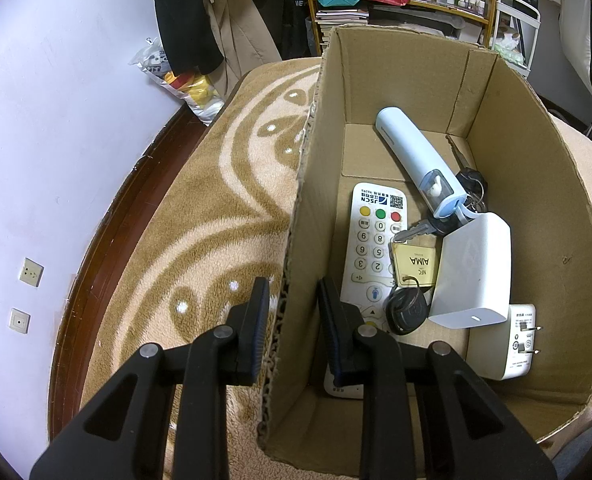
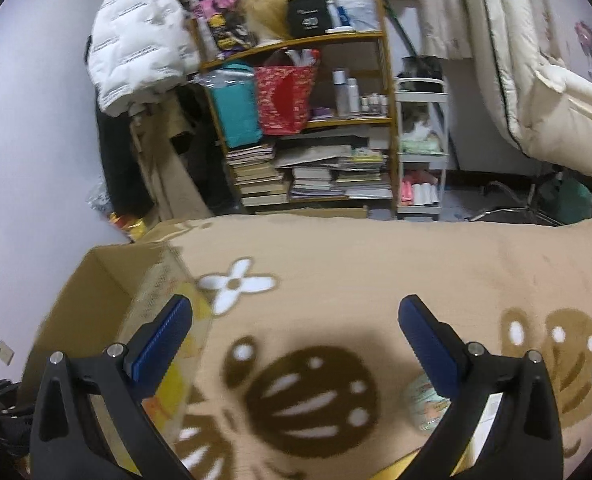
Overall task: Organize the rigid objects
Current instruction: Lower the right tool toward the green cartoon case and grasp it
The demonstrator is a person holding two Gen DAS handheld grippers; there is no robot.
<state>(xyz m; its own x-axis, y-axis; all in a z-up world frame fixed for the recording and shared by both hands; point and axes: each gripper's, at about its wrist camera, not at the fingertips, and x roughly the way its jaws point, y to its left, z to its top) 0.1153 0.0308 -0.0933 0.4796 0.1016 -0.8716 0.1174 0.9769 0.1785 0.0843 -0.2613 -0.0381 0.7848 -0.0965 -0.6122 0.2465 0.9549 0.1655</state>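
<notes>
My left claw (image 1: pixel 292 320) pinches the cardboard box (image 1: pixel 536 184) wall steady; right claw (image 2: pixel 296 340) spread empty—approach that round tin (image 2: pixel 426 404) squarely.

Open brown cardboard box (image 1: pixel 516 168): centre-right of the left wrist view, on a tan patterned fleece blanket (image 1: pixel 200 208).

Inside: white push-button remote control (image 1: pixel 370 248) at the floor's left; pale blue cylindrical case (image 1: pixel 412 160) behind, slanting right; bunch of metal keys with a tag (image 1: pixel 414 256) at centre; white rounded plastic block (image 1: pixel 476 276) right of the keys; white plug adapter (image 1: pixel 504 344) lower right.
</notes>
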